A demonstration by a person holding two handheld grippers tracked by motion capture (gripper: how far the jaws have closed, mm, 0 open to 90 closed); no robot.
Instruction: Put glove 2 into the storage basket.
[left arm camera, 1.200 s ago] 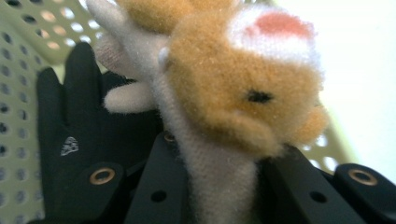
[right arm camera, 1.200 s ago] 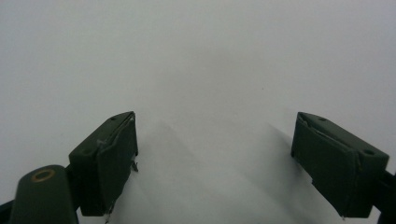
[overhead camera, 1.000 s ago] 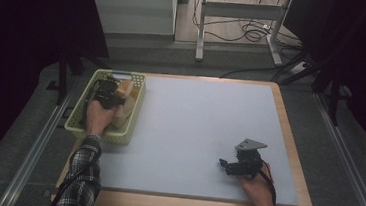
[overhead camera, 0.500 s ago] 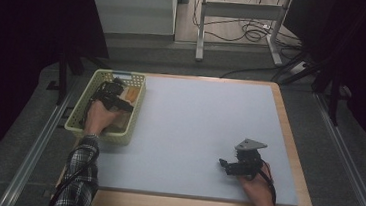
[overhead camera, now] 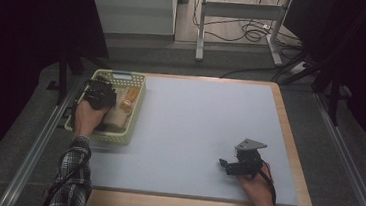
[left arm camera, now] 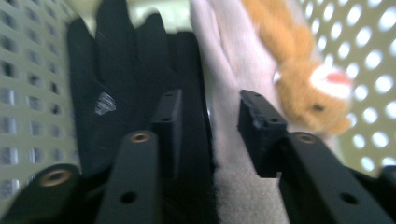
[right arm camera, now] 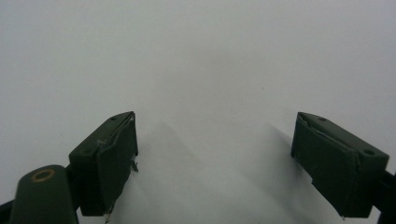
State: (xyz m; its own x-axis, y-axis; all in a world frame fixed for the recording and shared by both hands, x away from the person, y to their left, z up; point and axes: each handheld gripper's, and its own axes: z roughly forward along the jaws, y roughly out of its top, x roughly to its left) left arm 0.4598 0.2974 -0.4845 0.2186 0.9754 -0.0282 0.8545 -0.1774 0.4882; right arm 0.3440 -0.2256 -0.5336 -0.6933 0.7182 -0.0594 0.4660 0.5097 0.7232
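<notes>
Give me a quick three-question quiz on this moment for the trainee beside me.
1. True or false: the right gripper holds a toy.
2. Which container is the left gripper in? A) green basket B) cardboard box C) metal tray
3. Fill in: the plush toy is ____ in colour.
Key: 1 false, open over the bare mat. 2 A; its jaws have just been closing, black glove edge and pale cloth between them. 3 orange.
</notes>
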